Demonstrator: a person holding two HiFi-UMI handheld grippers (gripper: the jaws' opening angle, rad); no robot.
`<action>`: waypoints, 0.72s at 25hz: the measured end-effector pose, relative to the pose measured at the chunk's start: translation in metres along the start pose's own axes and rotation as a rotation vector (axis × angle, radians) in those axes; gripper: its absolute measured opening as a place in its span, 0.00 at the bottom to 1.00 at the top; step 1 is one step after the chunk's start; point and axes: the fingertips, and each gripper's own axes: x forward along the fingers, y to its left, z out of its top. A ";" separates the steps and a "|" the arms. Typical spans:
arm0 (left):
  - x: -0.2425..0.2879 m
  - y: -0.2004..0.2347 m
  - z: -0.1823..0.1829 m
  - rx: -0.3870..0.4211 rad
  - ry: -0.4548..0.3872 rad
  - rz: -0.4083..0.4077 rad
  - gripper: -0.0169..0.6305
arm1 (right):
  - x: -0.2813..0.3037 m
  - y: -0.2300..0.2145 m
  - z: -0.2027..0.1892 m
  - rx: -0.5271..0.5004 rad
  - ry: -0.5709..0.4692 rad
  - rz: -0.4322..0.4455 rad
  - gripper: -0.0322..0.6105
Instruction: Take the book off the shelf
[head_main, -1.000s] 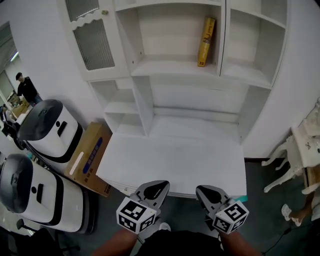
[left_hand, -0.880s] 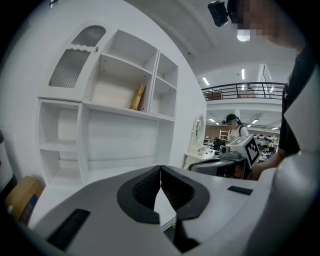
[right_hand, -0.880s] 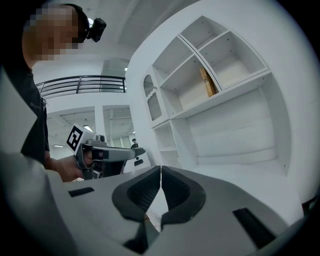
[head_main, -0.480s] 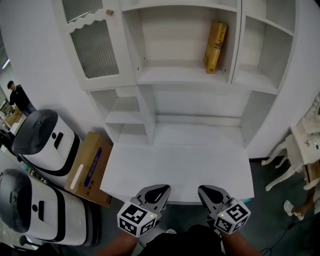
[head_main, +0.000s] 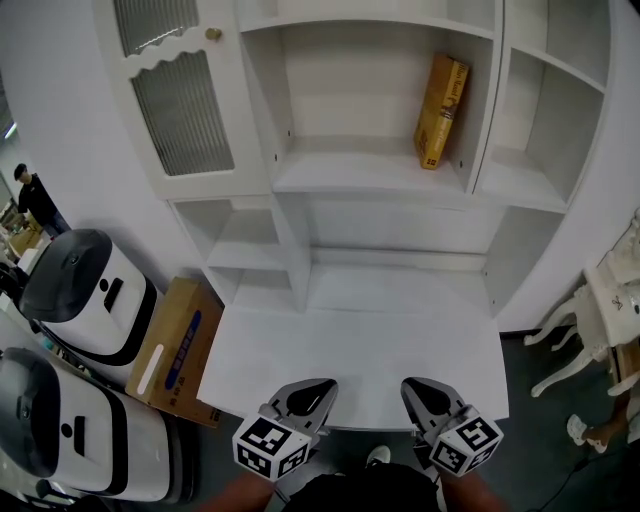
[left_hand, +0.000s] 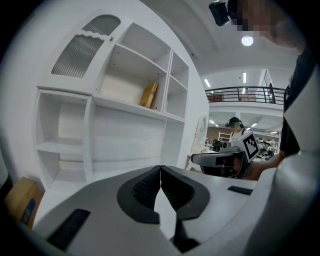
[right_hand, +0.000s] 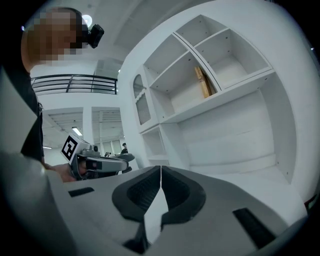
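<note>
The yellow book (head_main: 441, 110) stands at about one o'clock in the head view, on the upper shelf (head_main: 370, 172), tilted with its top resting against the white divider (head_main: 487, 90) to its right. From this far off it is hard to tell whether its foot touches that divider too.

The lean is the main risk. Closed fingers arriving at the spine would probably shove the book deeper into the compartment or knock it flat instead of taking it. With little room on the divider side, one finger may have nowhere to go. A pinch high on a corner could let the book swing and slip out as it clears the shelf edge.

Both tools sit at six o'clock, over the near edge of the bench (head_main: 350, 335), well apart from the book. The left gripper (head_main: 312, 386) has its fingers (left_hand: 145, 187) pressed together with nothing between them. The right gripper (head_main: 418, 386) is the same, fingers (right_hand: 176, 192) shut and empty, touching nothing.
</note>
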 end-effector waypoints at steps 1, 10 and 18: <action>0.004 0.003 0.003 -0.002 0.000 0.000 0.04 | 0.004 -0.001 0.002 0.003 -0.003 0.006 0.10; 0.048 0.012 0.028 0.014 -0.015 0.024 0.04 | 0.018 -0.036 0.019 0.013 -0.010 0.031 0.10; 0.085 0.011 0.029 -0.016 -0.015 0.027 0.04 | 0.019 -0.084 0.016 0.033 -0.022 0.017 0.10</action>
